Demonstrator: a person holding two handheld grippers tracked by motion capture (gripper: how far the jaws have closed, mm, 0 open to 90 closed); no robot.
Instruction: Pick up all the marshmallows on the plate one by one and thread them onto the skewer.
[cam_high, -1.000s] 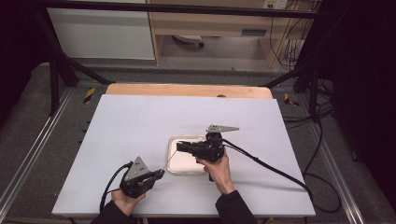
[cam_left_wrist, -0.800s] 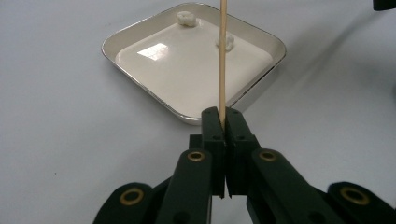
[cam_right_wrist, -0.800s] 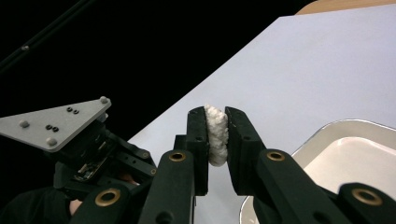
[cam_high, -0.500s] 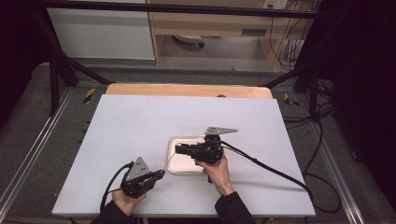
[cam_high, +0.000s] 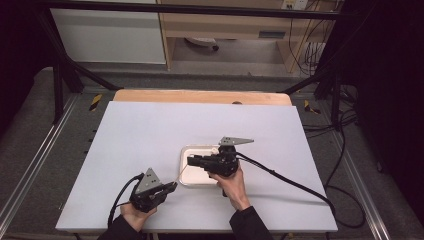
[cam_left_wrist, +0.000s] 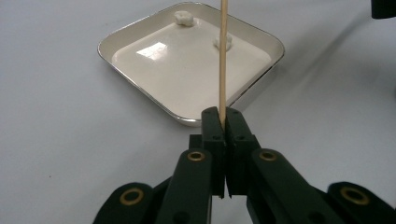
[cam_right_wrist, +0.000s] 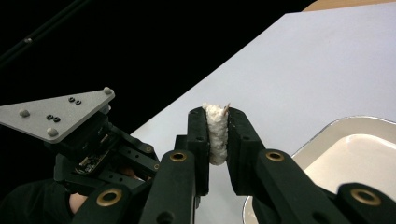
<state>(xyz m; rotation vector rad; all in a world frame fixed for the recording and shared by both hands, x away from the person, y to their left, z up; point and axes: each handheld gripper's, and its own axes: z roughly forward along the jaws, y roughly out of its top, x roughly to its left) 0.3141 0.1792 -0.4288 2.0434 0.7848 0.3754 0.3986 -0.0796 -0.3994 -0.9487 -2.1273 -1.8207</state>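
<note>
**A:** Where does the threading stand?

**B:** One white, crumbly piece (cam_right_wrist: 215, 133) is going onto the wooden skewer (cam_left_wrist: 223, 60). The skewer's tip just pokes out of its top in the right gripper view, so I judge that piece pierced through, or very nearly.

**A:** Who holds what?

**B:** The right gripper (cam_right_wrist: 217, 135) has its jaws closed on the piece, raised above the left edge of the tray (cam_left_wrist: 140, 30). The left gripper (cam_left_wrist: 222, 119), near the table's near-left, has its jaws pinched tight on the skewer's lower end, with the stick running up toward the right gripper.

**A:** And what remains?

**B:** Two more small white pieces lie in the tray: one (cam_left_wrist: 183, 17) at its far corner, another (cam_left_wrist: 224, 42) half hidden behind the skewer in the left gripper view. I judge those are to be skewered next, after the first piece is pushed further down the stick. The tray itself sits on the white table (cam_high: 150, 130), right of centre and toward the near side.
</note>
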